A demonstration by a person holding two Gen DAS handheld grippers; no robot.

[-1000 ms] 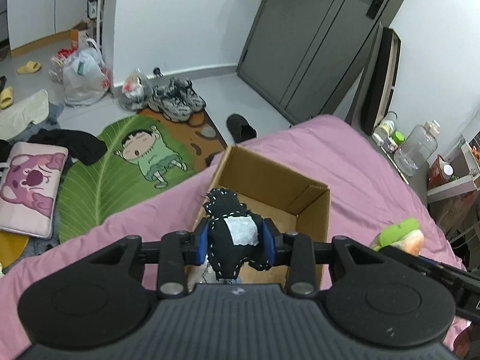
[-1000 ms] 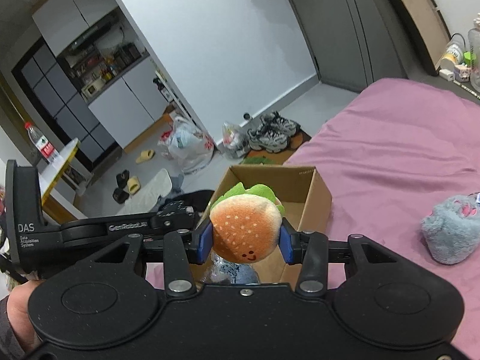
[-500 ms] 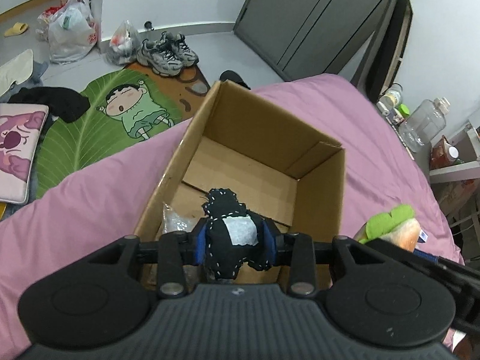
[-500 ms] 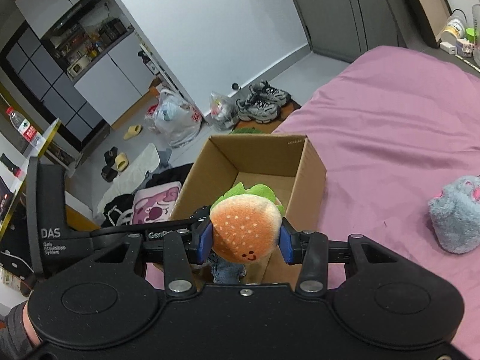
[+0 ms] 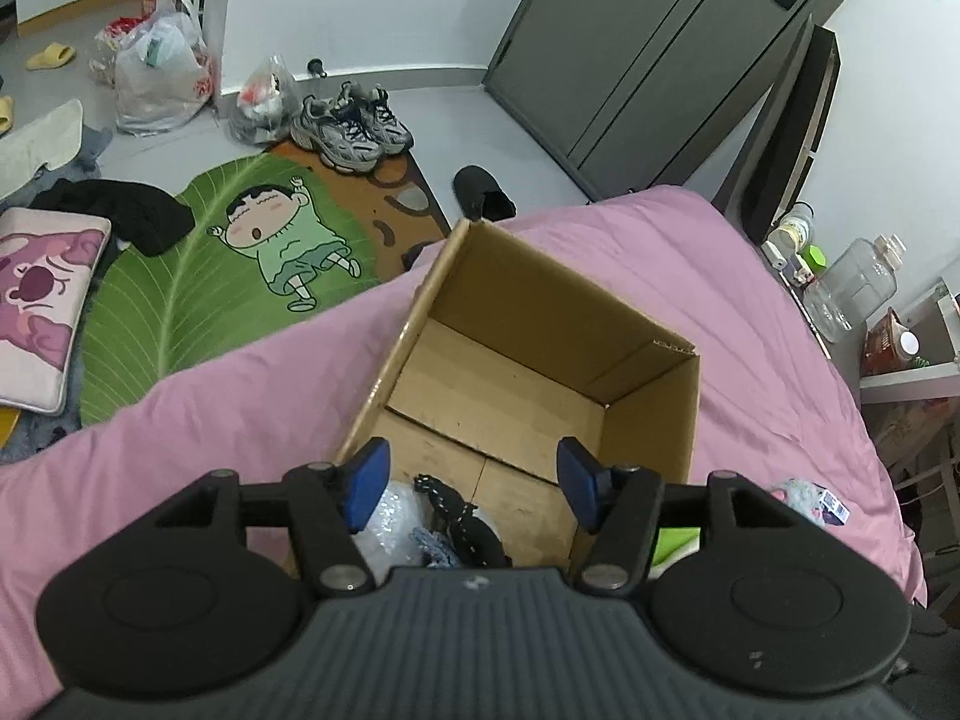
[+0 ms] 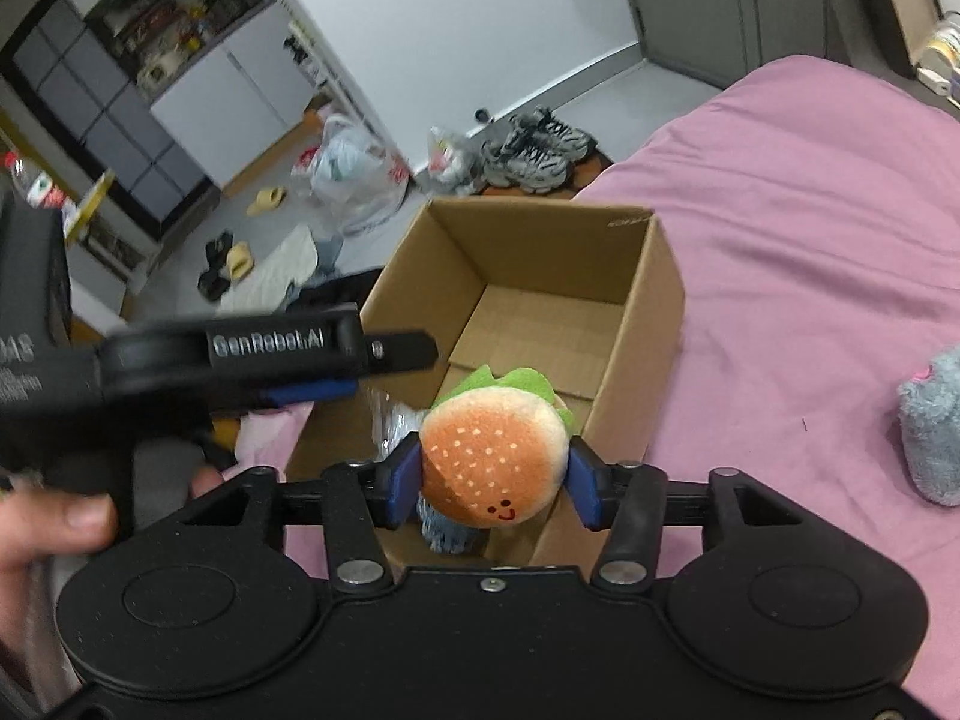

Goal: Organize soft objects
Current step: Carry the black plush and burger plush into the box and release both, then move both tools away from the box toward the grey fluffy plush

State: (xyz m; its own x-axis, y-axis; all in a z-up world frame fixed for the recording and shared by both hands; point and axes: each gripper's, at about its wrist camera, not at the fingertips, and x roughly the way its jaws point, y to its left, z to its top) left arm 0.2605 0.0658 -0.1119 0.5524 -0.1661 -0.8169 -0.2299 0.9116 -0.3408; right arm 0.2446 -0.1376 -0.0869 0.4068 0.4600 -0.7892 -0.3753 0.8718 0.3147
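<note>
An open cardboard box point(image 5: 654, 414) stands on the pink bed; it also shows in the right wrist view point(image 6: 654, 312). My left gripper point(image 5: 474, 483) is open over the box's near end. The black stitched plush point(image 5: 462, 525) lies in the box below it, beside a blue knitted item point(image 5: 429, 543) and a clear plastic bag point(image 5: 390, 516). My right gripper point(image 6: 492, 480) is shut on a hamburger plush point(image 6: 495, 459) and holds it above the box's near end. The left gripper point(image 6: 336, 369) shows blurred at the box's left side in the right wrist view.
A grey-blue fluffy plush point(image 6: 930, 426) lies on the pink bedsheet point(image 6: 810, 240) right of the box. The floor beyond the bed holds sneakers point(image 5: 354, 126), plastic bags point(image 5: 156, 72) and a leaf-shaped mat point(image 5: 198, 276). A nightstand with bottles point(image 5: 852, 288) stands right.
My left gripper opened and let the black plush drop into the box. My right gripper carried the hamburger plush closer, over the box's near end.
</note>
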